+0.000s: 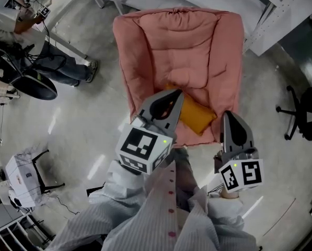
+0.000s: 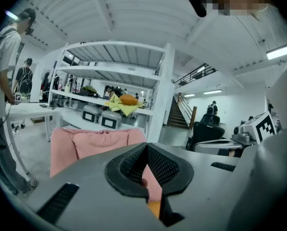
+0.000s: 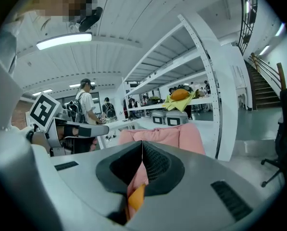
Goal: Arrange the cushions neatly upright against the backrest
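Note:
A pink padded armchair [image 1: 182,51] stands on the floor ahead of me, its backrest [image 2: 100,141] at the far side. An orange cushion [image 1: 196,115] lies flat on the front of the seat, partly hidden by my left gripper [image 1: 175,95]. That gripper hovers above the cushion's left end with its jaws shut and nothing in them. My right gripper [image 1: 230,118] is shut and empty too, hanging just off the chair's front right corner. Both gripper views show the pink chair [image 3: 162,136] and a sliver of orange cushion [image 3: 136,197] through the closed jaws.
A person [image 1: 51,56] sits at a desk to the left of the chair. White shelving [image 2: 119,81] stands behind it. A black office chair [image 1: 302,114] is at the right. A white box on a stand [image 1: 22,179] sits at lower left.

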Demonstrator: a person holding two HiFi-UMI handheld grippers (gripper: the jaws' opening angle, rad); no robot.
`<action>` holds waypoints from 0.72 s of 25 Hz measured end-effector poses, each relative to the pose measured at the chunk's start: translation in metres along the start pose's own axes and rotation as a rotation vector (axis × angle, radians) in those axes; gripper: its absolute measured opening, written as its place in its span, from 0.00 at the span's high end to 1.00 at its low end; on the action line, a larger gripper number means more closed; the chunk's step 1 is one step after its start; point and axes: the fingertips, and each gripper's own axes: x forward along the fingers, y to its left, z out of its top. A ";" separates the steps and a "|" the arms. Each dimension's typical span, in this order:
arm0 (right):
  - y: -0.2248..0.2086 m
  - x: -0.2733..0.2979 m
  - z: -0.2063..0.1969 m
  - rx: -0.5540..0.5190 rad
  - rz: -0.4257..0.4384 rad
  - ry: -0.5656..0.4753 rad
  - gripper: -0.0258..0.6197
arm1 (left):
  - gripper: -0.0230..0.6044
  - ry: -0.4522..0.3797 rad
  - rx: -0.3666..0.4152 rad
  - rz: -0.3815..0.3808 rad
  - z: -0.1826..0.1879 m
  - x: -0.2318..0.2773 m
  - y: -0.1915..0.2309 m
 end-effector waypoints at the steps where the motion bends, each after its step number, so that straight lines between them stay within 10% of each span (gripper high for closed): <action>1: -0.005 0.004 -0.006 0.006 -0.010 0.009 0.94 | 0.95 0.017 -0.001 -0.002 -0.007 0.005 0.004; 18: -0.053 0.055 -0.184 0.154 -0.141 0.193 0.94 | 0.95 0.301 -0.032 -0.025 -0.196 0.067 0.065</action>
